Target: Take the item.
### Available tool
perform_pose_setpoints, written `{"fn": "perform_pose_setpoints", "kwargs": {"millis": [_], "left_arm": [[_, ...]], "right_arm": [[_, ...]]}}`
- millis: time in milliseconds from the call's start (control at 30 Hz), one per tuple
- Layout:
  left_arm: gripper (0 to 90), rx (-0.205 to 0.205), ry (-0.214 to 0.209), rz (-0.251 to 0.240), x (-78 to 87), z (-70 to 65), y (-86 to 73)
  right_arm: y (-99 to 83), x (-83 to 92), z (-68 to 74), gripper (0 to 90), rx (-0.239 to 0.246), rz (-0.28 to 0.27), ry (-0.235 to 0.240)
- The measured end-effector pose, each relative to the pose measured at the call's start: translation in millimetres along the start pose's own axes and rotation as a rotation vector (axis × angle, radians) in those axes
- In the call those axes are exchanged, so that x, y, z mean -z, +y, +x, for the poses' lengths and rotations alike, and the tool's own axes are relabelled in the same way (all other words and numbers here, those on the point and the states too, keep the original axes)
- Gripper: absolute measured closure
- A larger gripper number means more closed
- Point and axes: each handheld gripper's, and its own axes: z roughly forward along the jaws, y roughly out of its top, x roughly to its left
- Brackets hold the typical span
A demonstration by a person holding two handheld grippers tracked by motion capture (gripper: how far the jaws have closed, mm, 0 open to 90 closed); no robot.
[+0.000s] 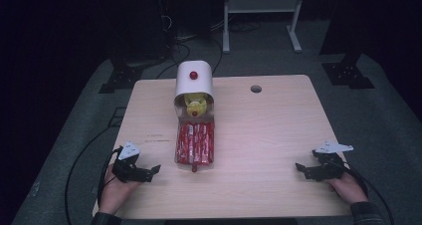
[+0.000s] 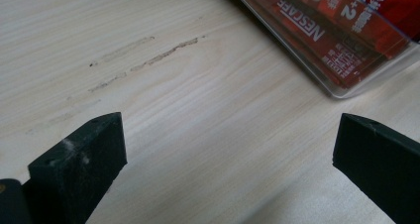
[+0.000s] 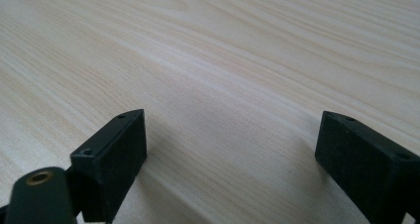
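A light wooden table (image 1: 259, 135) stands in a dark room. At the table's twelve o'clock side, left of centre, sits a white box with a rounded lid (image 1: 194, 78) that carries a red knob (image 1: 193, 75). Its front is open toward six o'clock, and something yellow (image 1: 195, 104) sits inside. From that opening a clear tray of red coffee sachets (image 1: 195, 144) stretches toward six o'clock, ending near the table's middle. A small round hole (image 1: 256, 89) shows in the tabletop at about one o'clock from the box.

The left gripper (image 1: 149, 171) lies low over the table at about eight o'clock, held by the person's left hand (image 1: 113, 190). Its jaws are spread wide apart with nothing between them, pointing toward three o'clock at the tray's near end. In the left gripper view the tray's corner (image 2: 341, 40) lies ahead of the jaws at about one o'clock, apart from them, with "NESCAFE" readable on a sachet.

The right gripper (image 1: 301, 169) sits at about four o'clock, held by the right hand (image 1: 343, 185). Its jaws too are spread wide and hold nothing, pointing toward nine o'clock over bare wood (image 3: 223, 75), well apart from the tray.
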Motion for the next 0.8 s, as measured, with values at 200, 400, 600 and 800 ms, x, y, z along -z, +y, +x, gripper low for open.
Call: {"fn": "perform_pose_setpoints", "kwargs": {"millis": [200, 400, 600, 800], "left_arm": [[0.0, 0.002, 0.001, -0.005, 1.8, 0.7, 3.0], [0.0, 0.007, 0.000, -0.021, 3.8, 1.0, 8.0], [0.0, 0.000, 0.001, -0.028, 4.2, 0.3, 12.9], [0.0, 0.008, -0.006, -0.044, 4.1, -0.1, 17.8]], "right_arm": [[0.0, 0.0, 0.0, 11.4, 0.000, 0.000, 0.000], [0.0, 0.0, 0.0, 11.4, 0.000, 0.000, 0.000], [0.0, 0.0, 0.0, 11.4, 0.000, 0.000, 0.000], [0.0, 0.0, -0.1, 11.4, 0.001, 0.001, 0.000]]}}
